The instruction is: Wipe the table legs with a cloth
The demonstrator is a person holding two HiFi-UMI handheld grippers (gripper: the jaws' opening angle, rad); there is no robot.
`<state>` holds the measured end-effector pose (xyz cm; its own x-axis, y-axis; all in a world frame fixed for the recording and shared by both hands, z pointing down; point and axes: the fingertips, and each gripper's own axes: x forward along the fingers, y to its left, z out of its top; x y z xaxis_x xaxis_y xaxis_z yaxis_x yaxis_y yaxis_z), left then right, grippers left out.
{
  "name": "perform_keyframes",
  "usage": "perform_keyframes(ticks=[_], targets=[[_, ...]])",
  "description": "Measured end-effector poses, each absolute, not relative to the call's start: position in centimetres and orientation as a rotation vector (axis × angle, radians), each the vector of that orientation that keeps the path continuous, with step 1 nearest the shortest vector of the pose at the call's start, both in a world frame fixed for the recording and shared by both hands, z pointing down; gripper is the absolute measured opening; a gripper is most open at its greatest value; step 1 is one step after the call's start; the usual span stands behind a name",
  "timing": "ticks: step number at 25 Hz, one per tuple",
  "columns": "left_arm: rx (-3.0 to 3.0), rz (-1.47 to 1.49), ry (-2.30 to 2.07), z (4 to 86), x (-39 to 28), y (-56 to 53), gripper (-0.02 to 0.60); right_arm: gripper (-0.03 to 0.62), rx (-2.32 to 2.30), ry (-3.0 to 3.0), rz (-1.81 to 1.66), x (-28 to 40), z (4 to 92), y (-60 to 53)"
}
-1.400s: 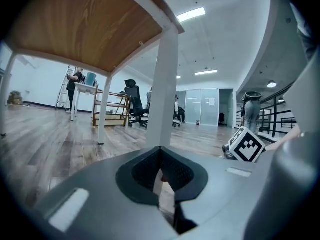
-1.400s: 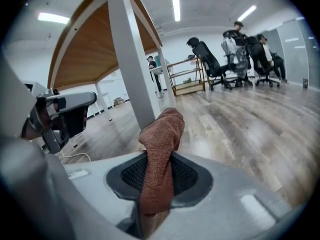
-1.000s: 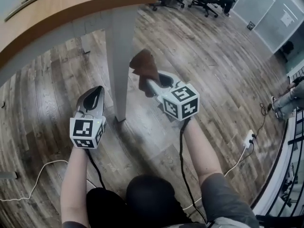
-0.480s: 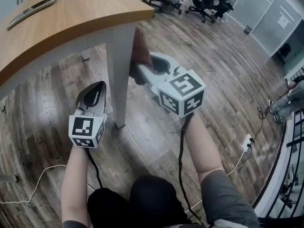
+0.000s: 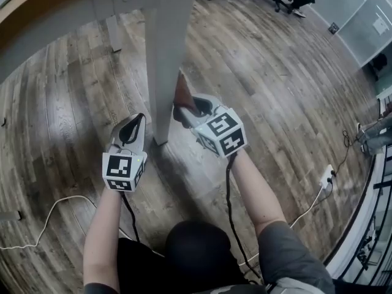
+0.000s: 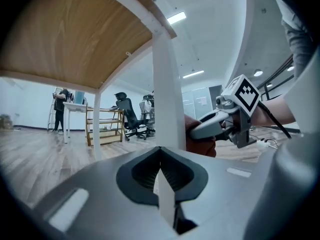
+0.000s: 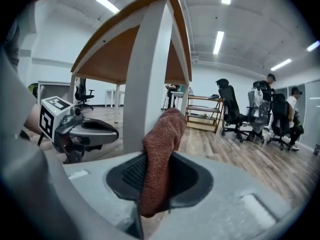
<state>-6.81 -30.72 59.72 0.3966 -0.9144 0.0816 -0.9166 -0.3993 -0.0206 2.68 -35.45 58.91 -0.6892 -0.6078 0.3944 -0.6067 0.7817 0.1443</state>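
**Cloth going against the lower table leg**

I am pinching the cloth (image 7: 159, 144) in the fingers of my right gripper (image 5: 184, 107). The jaws are closing on its lower part, so a thick rust-brown fold is standing up past the tips. That free fold is the part that does the wiping, which is why I am gripping it low and leaving the top loose. In the head view the cloth (image 5: 182, 95) is sitting at the right face of the table leg (image 5: 164, 60), just ahead of my fingertips. It looks to be touching the leg, though I cannot be sure how firmly. The contact is on the lower stretch of the leg, not far above its foot.

From the right gripper view the white leg (image 7: 146, 74) is rising directly behind the cloth and to its left, up to the wooden tabletop (image 7: 120, 59). I am holding the gripper angled in from the side, so the fold can meet the leg flat, not edge on.

My left gripper (image 5: 133, 127) is waiting on the other side of the leg, just beside it, near the foot, and apart from the cloth. Its jaws are pressed together with nothing between them. I judge it is only standing by, since one cloth needs one grip.

Beneath both grippers the plank floor (image 5: 275, 115) is running out past the leg's foot.
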Motion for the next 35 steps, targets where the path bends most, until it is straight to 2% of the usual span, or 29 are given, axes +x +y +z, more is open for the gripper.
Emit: perform_keyframes(ticks=[13,20,28,35], targets=[[2.433,0.258,-1.573,72.3,-5.1,-27.1,0.02,0.089,0.78,-2.311,0.273,3.9,78.2,-33.0],[2.403,0.301,-1.564,73.7,-5.5,-27.0,0.02,0.089,0.693,-2.215,0.343,4.1,83.4,-32.2],[2.417,0.304,-1.666,71.9,-8.9,-29.2,0.02,0.089,0.709,-2.289,0.245,5.3,77.7,-34.4],[2.518,0.207,-1.763,61.5,-12.6,-32.8,0.02,0.091,0.732,-2.436,-0.082,4.4,62.6,-37.9]])
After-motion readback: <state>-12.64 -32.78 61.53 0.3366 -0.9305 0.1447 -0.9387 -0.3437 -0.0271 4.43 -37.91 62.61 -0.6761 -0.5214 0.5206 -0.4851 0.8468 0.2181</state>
